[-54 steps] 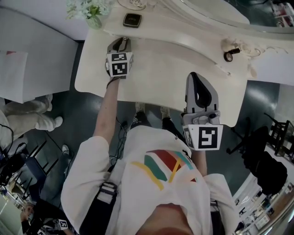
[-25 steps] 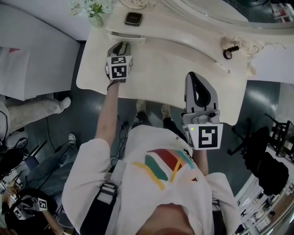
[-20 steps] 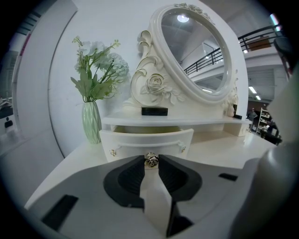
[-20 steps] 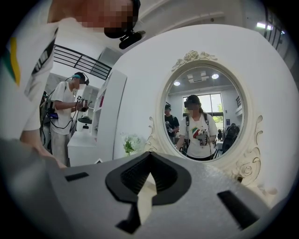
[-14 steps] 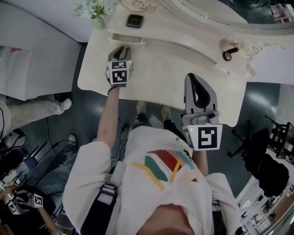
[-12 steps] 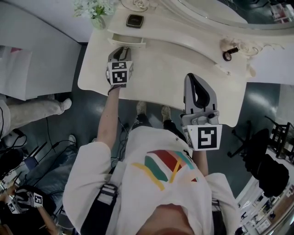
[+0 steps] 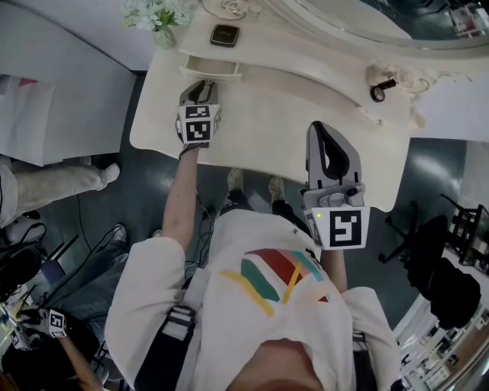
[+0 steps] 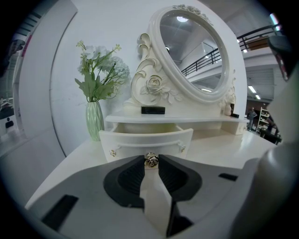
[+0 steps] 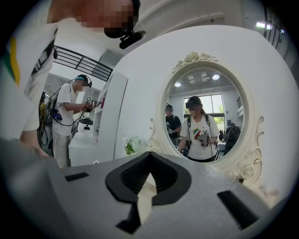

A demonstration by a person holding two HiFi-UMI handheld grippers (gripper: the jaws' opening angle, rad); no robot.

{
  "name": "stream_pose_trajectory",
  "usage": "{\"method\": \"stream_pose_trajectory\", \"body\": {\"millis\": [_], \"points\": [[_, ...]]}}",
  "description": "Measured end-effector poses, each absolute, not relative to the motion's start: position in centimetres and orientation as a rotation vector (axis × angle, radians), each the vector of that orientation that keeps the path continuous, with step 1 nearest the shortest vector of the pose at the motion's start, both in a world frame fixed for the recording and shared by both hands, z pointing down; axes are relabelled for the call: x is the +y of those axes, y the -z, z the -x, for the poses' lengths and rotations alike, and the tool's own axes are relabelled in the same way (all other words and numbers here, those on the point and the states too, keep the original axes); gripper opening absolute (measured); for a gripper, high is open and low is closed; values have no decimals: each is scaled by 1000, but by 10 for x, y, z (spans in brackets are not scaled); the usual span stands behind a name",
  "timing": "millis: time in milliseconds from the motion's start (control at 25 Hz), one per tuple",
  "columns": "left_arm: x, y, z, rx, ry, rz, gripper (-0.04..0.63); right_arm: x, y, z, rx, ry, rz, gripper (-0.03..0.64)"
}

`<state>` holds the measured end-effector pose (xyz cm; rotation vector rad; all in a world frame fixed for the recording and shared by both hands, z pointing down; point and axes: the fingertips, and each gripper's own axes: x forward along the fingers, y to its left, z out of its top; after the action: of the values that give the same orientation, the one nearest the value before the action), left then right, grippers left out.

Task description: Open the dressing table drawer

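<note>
The knob (image 8: pixel 151 160) is clamped by the left gripper (image 8: pixel 151 158); the right gripper (image 9: pixel 149 156) is closed on nothing. The drawer (image 8: pixel 140 139) should be pulled straight away from the mirror (image 8: pixel 194 56).

Left gripper (image 7: pixel 202 85): its tongs point at the front of the small drawer (image 7: pixel 211 69), which stands part-way out from under the raised shelf (image 7: pixel 275 57) at the left end of the cream surface (image 7: pixel 260 122). From above, the hold on the drawer cannot be made out. Right gripper (image 7: pixel 325 128): over the surface's near edge, well apart from the drawer. A black case (image 7: pixel 223 34) lies on the shelf, a vase of flowers (image 7: pixel 158 23) stands at the far left corner, and a small dark object (image 7: pixel 380 92) lies at the right.
</note>
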<state>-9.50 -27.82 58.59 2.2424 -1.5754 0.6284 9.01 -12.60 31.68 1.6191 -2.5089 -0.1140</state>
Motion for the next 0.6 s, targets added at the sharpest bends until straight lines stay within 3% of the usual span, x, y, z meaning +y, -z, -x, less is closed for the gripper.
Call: {"method": "stream_pose_trajectory", "body": {"millis": [600], "points": [[-268, -586, 98, -1576, -636, -2240, 89, -123, -313, -89, -2522, 126, -1608, 0]]}}
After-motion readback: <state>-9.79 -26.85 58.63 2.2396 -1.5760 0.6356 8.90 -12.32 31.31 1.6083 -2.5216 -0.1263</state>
